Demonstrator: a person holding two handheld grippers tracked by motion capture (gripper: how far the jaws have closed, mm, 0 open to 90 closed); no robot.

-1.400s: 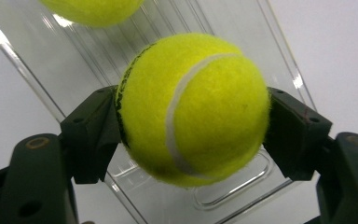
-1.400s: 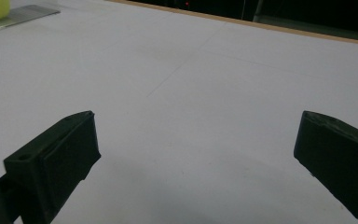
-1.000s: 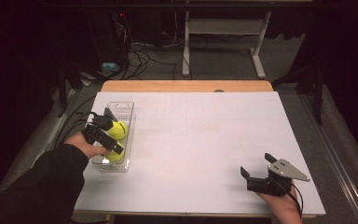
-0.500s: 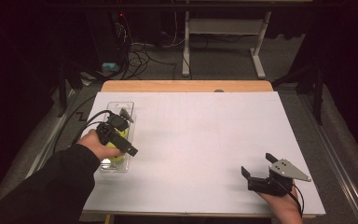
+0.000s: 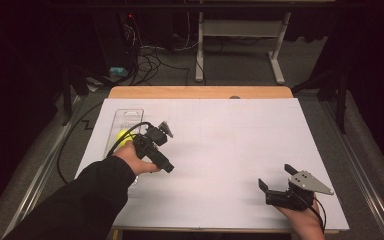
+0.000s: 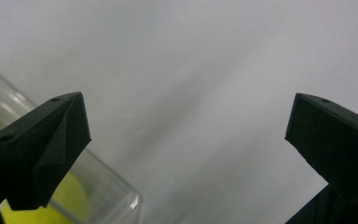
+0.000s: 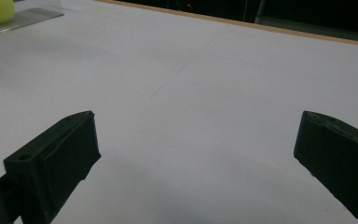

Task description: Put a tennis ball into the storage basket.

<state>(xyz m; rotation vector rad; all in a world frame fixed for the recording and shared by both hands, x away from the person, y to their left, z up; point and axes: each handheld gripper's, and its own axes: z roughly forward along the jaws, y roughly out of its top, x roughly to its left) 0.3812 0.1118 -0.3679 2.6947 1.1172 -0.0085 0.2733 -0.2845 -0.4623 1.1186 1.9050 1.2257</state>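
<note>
Clear glossy plastic rectangular container [image 5: 128, 118], fuzzy matt yellow-green tennis ball [image 5: 124, 136], matt black plastic left gripper [image 6: 186, 154], smooth matt white paper-covered table [image 5: 240, 145] with bare wood edge.

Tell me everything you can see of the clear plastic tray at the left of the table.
The clear plastic tray is a long, narrow, see-through container lying flat on the white table cover, near its left edge, long side running away from the person. A yellow-green ball sits inside it. The left gripper, jaws open and empty, and its hand cover the tray's near part. In the left gripper view its glossy rounded wall shows yellow behind it.
</note>
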